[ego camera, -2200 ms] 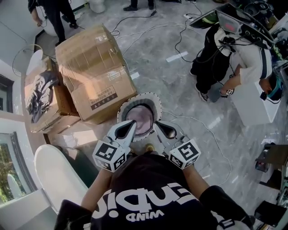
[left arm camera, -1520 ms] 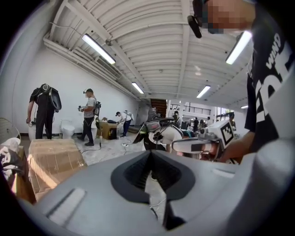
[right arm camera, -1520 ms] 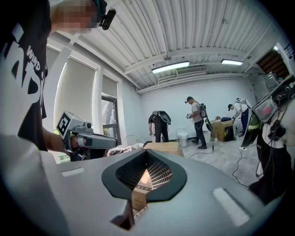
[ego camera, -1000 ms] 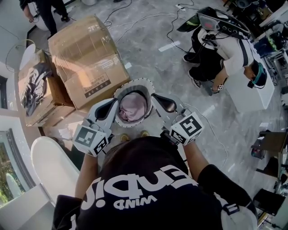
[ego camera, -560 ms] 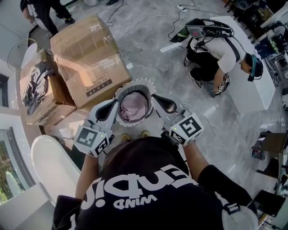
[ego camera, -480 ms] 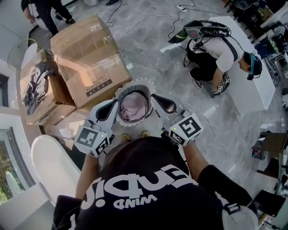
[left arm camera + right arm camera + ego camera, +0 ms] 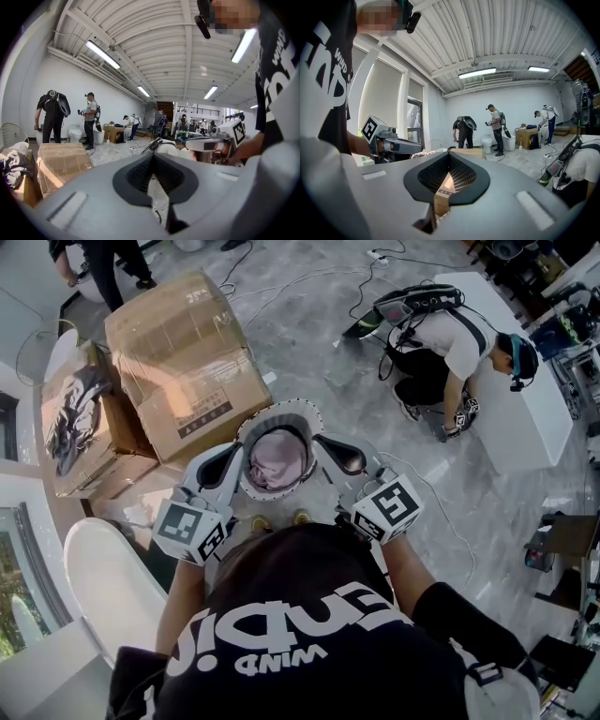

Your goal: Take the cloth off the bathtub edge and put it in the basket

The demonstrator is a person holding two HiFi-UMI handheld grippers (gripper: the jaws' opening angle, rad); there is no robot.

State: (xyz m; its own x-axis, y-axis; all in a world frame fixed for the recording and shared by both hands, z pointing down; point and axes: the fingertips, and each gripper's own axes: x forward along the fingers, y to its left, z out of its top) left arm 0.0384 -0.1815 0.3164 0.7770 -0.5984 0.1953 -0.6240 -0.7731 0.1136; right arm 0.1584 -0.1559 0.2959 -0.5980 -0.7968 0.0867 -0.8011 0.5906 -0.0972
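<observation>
Since the earliest frame the left tongs (image 7: 238,454) and right tongs (image 7: 320,441) had spread apart to either side of the basket (image 7: 281,410) at frame centre, each pinched closed and empty. The pink cloth (image 7: 277,457) lay inside the basket.

The ceiling strip lights (image 7: 104,54) brighten everything evenly; my gripper views bend and go black at the corners, nearest foreground blurred.
</observation>
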